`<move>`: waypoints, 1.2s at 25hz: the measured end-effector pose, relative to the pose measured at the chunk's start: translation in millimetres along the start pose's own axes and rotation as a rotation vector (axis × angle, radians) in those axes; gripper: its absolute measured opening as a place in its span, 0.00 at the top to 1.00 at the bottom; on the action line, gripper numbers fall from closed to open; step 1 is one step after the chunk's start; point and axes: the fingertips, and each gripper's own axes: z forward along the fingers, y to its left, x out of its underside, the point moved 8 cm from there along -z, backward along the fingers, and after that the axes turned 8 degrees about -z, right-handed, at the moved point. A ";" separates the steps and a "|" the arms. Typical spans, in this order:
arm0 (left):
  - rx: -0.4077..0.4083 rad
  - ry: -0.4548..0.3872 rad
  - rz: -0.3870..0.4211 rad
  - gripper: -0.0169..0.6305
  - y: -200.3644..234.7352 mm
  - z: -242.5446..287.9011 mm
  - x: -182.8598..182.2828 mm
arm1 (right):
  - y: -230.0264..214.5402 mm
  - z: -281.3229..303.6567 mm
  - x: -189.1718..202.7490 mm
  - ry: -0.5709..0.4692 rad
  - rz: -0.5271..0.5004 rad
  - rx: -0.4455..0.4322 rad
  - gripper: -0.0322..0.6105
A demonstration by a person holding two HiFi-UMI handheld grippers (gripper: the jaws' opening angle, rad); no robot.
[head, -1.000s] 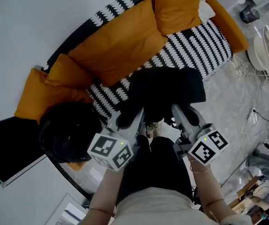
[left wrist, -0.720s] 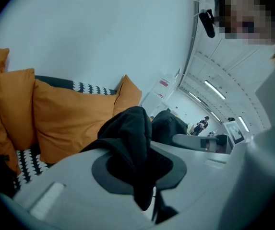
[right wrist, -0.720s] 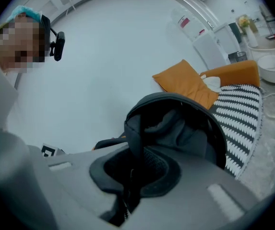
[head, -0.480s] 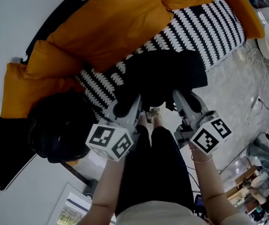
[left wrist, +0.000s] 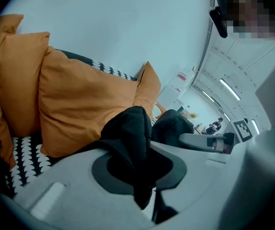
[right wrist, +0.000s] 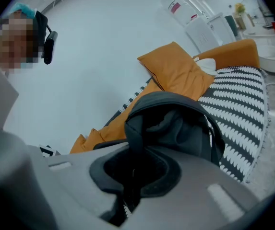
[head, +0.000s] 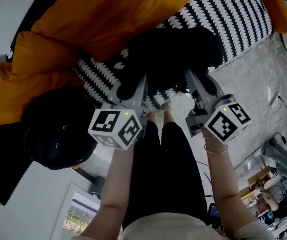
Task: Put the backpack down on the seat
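Observation:
The black backpack (head: 176,54) hangs low over the front edge of the sofa seat (head: 233,19), which has a black-and-white patterned cover. Whether it rests on the seat I cannot tell. My left gripper (head: 129,88) is shut on a fold of the backpack's black fabric (left wrist: 132,138) at its left side. My right gripper (head: 196,81) is shut on a black strap (right wrist: 135,128) at its right side, with the pack's bulk (right wrist: 180,123) just beyond the jaws. Each gripper's marker cube shows near the person's legs.
Large orange cushions (head: 103,14) line the sofa's back, and another (left wrist: 75,104) stands close behind the pack. A round black object (head: 55,136) sits at the sofa's left end. Grey floor with cables (head: 278,99) and clutter lies to the right.
Both grippers have sunk together with the backpack, which now sits lower and closer to the patterned seat. The grips look unchanged.

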 end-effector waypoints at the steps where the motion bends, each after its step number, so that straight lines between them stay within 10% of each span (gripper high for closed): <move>1: -0.002 -0.006 0.001 0.88 10.9 -2.8 -2.6 | 6.1 9.1 3.6 0.000 -0.007 -0.001 0.90; 11: -0.068 0.012 -0.016 0.88 60.7 55.2 13.2 | -25.2 69.4 36.8 0.018 -0.004 0.080 0.90; 22: -0.145 0.054 -0.025 0.88 17.3 88.9 14.8 | -72.8 43.8 7.6 0.044 0.038 0.086 0.74; 30: -0.202 0.081 -0.030 0.67 1.3 63.1 14.3 | -51.8 26.0 6.0 0.065 0.033 0.124 0.63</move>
